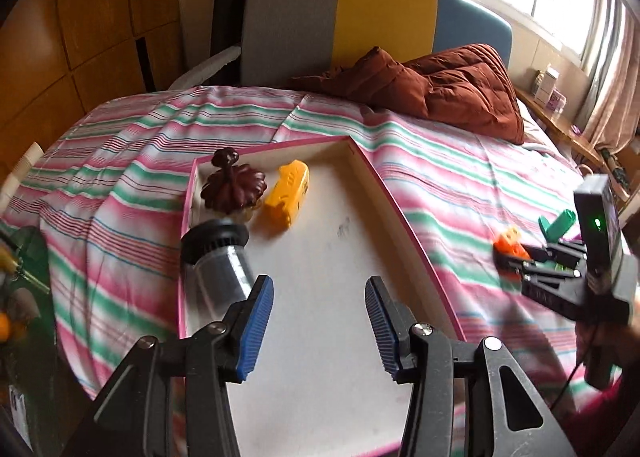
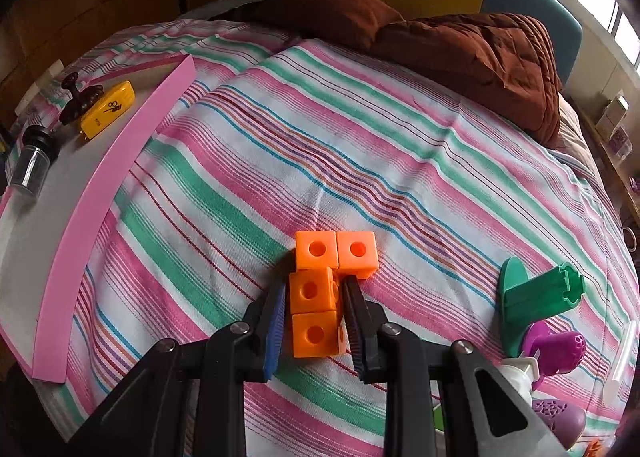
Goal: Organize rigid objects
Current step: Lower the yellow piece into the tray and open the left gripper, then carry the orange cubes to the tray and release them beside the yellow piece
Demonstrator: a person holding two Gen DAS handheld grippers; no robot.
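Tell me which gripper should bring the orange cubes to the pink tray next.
Right. The right gripper already has its jaws closed around the orange cubes on the striped bedspread. The left gripper hangs open and empty over the pink tray.

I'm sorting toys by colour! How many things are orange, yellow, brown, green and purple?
Orange: 1, the joined cube piece
Yellow: 1, the yellow case
Brown: 1, the knobbed lid
Green: 1, the green stand
Purple: 2, the cap and the dotted piece
Total: 6
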